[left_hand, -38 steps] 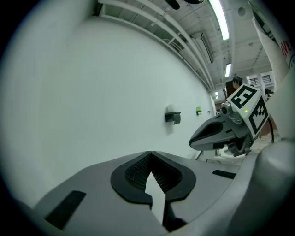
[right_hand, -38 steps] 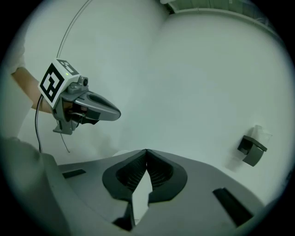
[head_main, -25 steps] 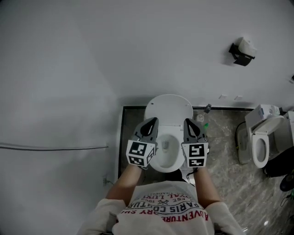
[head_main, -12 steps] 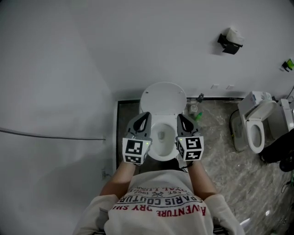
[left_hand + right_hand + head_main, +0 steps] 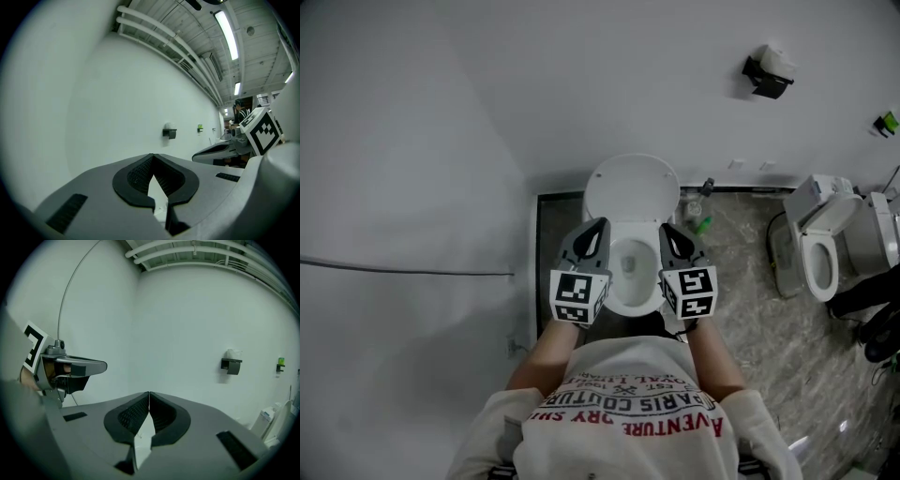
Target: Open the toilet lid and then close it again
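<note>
The white toilet stands against the wall with its lid [image 5: 631, 187] raised and the bowl [image 5: 630, 272] open below it. My left gripper [image 5: 599, 226] hovers over the bowl's left rim and is shut, its tips meeting with nothing between them [image 5: 152, 156]. My right gripper [image 5: 667, 230] hovers over the right rim, also shut and empty [image 5: 149, 393]. Both point toward the wall and neither touches the lid. In the right gripper view the left gripper shows at the left edge.
A second toilet [image 5: 816, 248] stands on the marbled floor [image 5: 750, 281] to the right. A paper holder [image 5: 766, 72] hangs on the wall. A green bottle [image 5: 701, 225] lies beside the toilet base. A thin cable [image 5: 412, 271] runs along the left wall.
The head view has shifted, so the toilet sits a little higher and further left in the picture. Both grippers drifted slightly and stay shut beside the bowl. The lid stays up.
</note>
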`<state>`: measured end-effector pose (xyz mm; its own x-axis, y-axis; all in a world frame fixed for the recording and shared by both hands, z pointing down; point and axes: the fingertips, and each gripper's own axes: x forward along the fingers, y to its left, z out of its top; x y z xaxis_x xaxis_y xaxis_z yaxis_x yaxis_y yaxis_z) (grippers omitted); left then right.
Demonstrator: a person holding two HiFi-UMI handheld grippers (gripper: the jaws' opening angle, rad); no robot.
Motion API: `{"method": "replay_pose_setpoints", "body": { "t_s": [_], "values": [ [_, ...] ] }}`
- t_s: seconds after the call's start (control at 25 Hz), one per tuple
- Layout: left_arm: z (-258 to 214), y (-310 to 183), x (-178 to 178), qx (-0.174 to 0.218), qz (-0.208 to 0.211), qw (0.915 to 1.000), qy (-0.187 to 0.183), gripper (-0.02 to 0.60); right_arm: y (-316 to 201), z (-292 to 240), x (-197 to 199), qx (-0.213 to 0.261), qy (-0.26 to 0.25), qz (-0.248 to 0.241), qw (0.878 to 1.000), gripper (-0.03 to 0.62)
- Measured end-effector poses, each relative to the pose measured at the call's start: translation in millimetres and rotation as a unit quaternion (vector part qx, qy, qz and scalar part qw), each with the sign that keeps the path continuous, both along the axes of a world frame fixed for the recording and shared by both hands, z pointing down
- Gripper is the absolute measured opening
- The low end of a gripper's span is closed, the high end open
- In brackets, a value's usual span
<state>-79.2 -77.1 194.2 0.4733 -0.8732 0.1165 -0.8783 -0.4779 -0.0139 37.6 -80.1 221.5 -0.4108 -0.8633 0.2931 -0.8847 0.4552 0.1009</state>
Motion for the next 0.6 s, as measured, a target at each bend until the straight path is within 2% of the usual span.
{"method": "replay_pose_setpoints", "body": {
  "t_s": [0.28, 0.6],
  "values": [
    [11.7, -3.3, -2.1, -0.014, 0.002, 0.9999, 0.009, 0.006, -4.3, 14.3, 0.4, -0.02, 0.004, -0.01, 1.0, 0.014],
    [29.6, -30.0, 6.8, -0.016, -0.017, 0.9995, -0.021, 0.006, -34.4, 25.7, 10.3, -0.022, -0.003, -0.017, 1.0, 0.015]
  ]
}}
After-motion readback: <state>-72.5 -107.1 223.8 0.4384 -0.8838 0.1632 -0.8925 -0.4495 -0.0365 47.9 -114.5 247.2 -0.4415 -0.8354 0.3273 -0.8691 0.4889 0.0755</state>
